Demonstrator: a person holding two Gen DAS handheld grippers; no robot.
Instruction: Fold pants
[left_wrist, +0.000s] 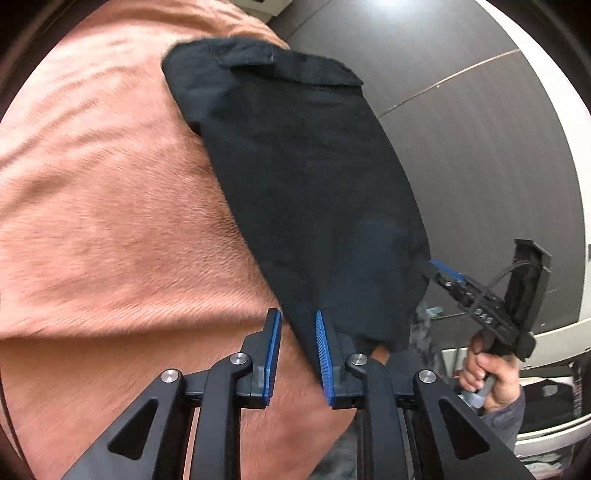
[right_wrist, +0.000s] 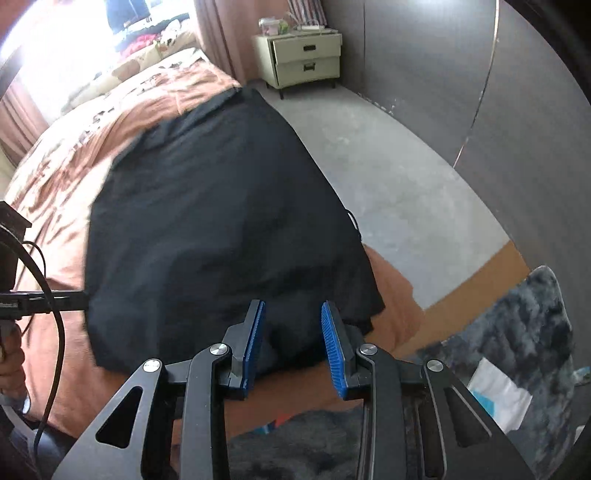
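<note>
Nearest my lens in the left wrist view are the blue pads of the left gripper, standing apart with the near hem of the black pants at their tips; I cannot tell whether the cloth is pinched. In the right wrist view the right gripper also shows a clear gap between its pads, hem cloth lying between them, though from the left camera its tips seem to have a corner of the fabric, so I cannot call that grip either. The pants lie spread on the orange bedspread, filling the centre of both frames, their far end toward the upper middle. I judge them light, limp and a little slick: they will sag and crease between two holds, so I would take them at the two near corners of the hem and keep them taut. The right edge hangs close to the bed's side, above the grey floor, so a slip could drag them off. Further out, a shaggy grey rug lies lower right, a cream nightstand stands top centre, and the dark wardrobe doors are well clear. The cable at left could snag.
</note>
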